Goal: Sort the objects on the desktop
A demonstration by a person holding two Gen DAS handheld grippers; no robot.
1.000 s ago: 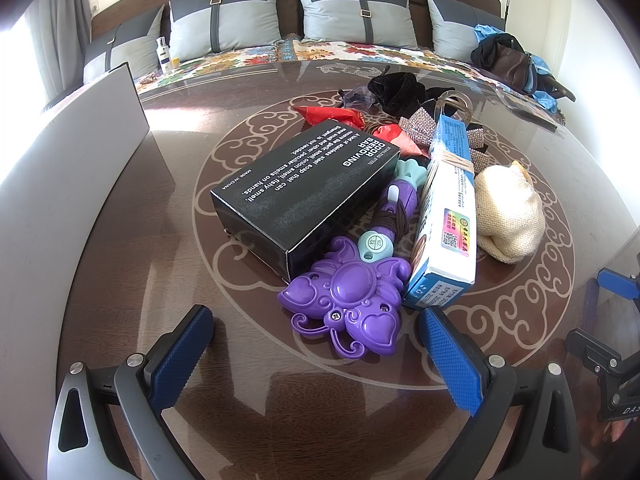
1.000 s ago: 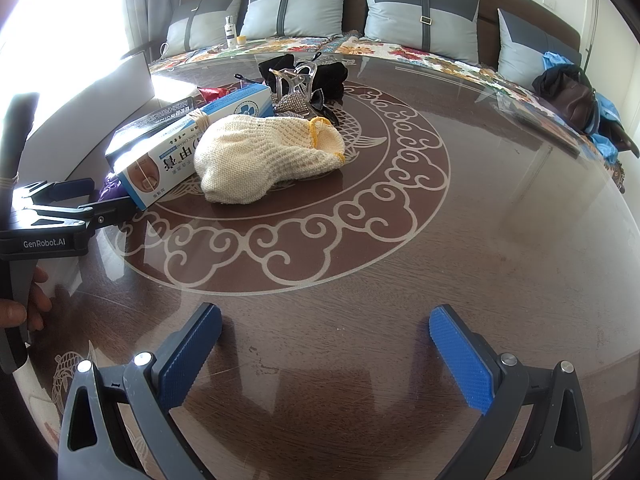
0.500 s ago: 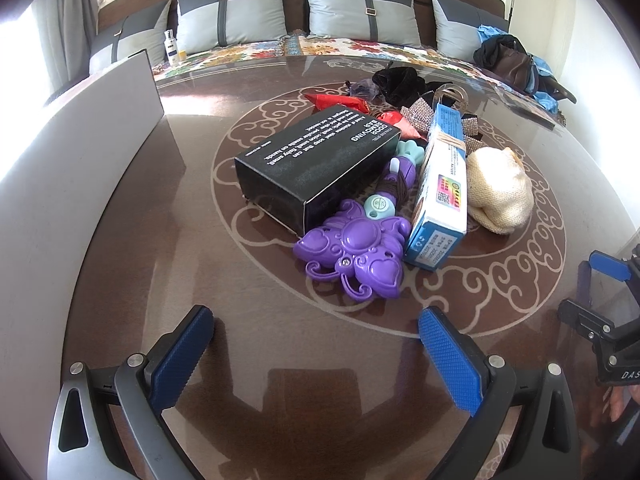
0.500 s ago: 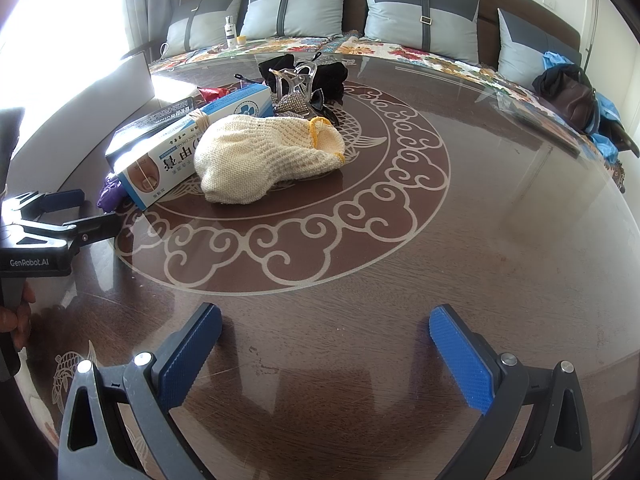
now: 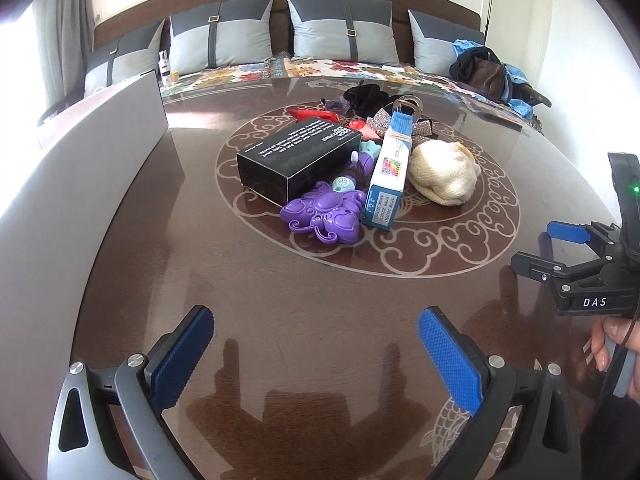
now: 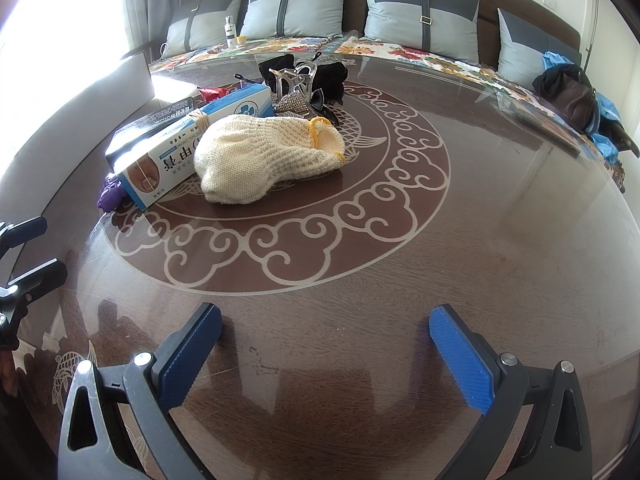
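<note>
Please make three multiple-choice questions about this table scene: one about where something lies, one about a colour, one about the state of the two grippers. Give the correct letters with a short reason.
1. Where does the cream knitted pouch lie?
A. on top of the black box
B. on the table beside the blue and white carton
C. inside the left gripper

2. What colour is the plastic toy in front of the black box?
A. purple
B. yellow
C. red

3. What state are the left gripper and the right gripper in?
A. both shut on items
B. left shut, right open
C. both open and empty

Answers:
1 B: the pouch rests on the table against the blue and white carton.
2 A: its heart-shaped body is purple.
3 C: each pair of blue pads stands wide apart with only table between.
</note>
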